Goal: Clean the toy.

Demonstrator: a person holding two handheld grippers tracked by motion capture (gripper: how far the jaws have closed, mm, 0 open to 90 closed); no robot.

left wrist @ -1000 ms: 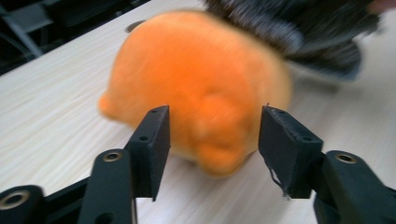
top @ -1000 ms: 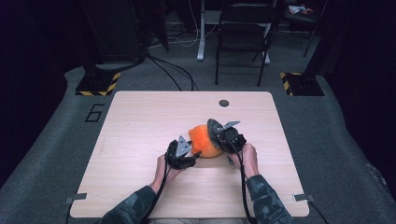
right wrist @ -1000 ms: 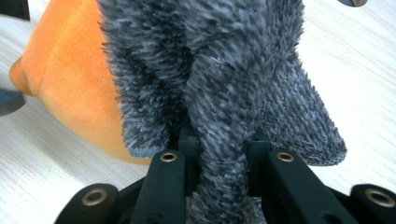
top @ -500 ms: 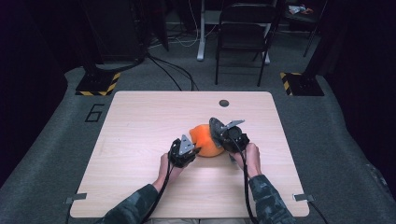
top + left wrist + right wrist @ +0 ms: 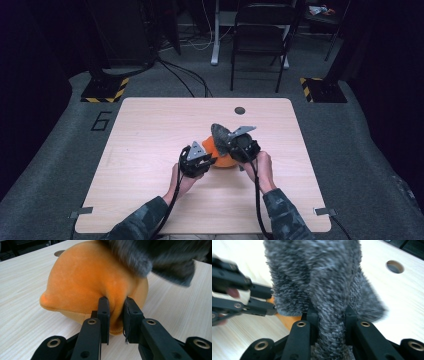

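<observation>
velvety orange plush toy (image 5: 90, 282) – shaggy grey fleece cloth (image 5: 322, 282) – matt pale wood-grain table (image 5: 150, 125)

Grey carpet (image 5: 60, 145) — black chair (image 5: 260, 35).

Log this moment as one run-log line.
left gripper: just closed, pinching orange plush | right gripper: shut on grey fuzzy cloth, lifted over plush | table

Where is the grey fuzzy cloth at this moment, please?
In the high view the grey fuzzy cloth sits right of the table's centre, pinched by the right gripper above the orange plush toy.
</observation>
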